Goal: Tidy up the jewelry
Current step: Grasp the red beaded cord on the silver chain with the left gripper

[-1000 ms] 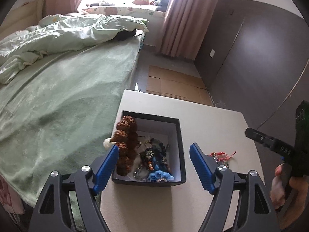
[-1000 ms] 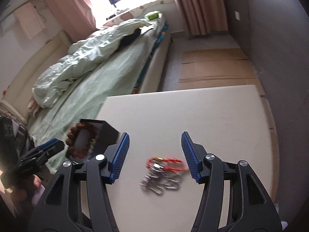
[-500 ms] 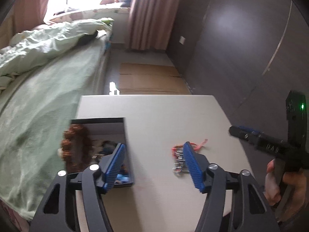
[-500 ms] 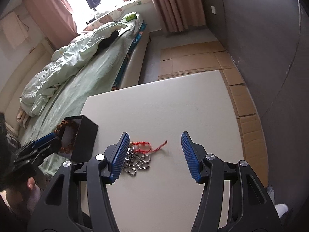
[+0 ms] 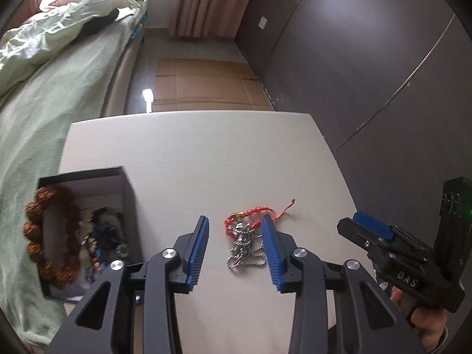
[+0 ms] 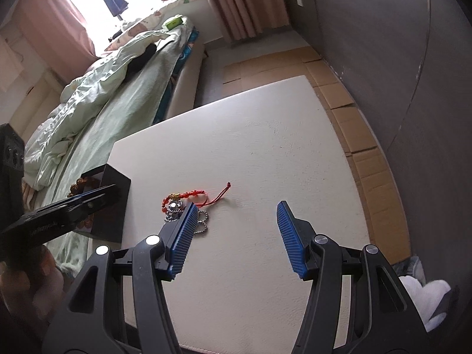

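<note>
A red cord bracelet (image 5: 250,212) and a silver ball chain (image 5: 244,253) lie tangled on the white table (image 5: 191,153). My left gripper (image 5: 235,218) hangs over this pile with its jaws closing. The pile sits between them, close to the right pad, and neither pad presses on it. The black box (image 5: 126,194) stands to its left with several pieces inside and a brown bead bracelet (image 5: 32,227) over its wall. My right gripper (image 6: 237,205) is open and holds nothing. The red cord bracelet (image 6: 188,194) lies just beyond its left finger.
A bed with a green cover (image 5: 44,103) runs along the table's left edge. Flattened cardboard (image 5: 200,82) covers the floor beyond the table. A dark wardrobe wall (image 5: 354,73) stands on the right. A hand (image 5: 427,324) holds the right gripper at the table's right edge.
My left gripper has swung from over the black box to the right, over the red bracelet and chain, and its jaws have narrowed. My right gripper has drifted right of the pile, jaws unchanged.
</note>
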`<state>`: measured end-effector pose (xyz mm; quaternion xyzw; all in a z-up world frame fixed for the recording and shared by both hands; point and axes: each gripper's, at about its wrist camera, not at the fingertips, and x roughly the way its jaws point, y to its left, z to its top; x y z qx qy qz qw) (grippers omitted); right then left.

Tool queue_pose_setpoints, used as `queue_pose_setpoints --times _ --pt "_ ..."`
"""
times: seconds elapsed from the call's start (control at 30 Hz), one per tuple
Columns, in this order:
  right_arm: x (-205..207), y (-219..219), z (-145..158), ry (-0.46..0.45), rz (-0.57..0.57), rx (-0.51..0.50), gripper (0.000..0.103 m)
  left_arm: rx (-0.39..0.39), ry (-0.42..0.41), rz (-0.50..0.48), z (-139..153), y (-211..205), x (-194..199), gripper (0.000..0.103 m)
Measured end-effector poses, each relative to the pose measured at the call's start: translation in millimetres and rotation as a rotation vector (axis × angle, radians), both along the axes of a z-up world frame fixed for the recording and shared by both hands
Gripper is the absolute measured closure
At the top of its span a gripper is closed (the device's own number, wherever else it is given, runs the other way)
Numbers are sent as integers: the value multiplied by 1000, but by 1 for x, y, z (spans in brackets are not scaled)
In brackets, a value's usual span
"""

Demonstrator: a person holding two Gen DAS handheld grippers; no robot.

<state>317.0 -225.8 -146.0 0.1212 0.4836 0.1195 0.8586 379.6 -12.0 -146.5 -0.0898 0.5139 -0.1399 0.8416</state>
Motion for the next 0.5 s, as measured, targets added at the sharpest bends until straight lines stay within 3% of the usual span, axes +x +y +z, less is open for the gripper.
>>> queue_pose_setpoints --times 0.5 --pt "14 5 -17 45 29 4 47 -2 122 2 -56 -13 29 78"
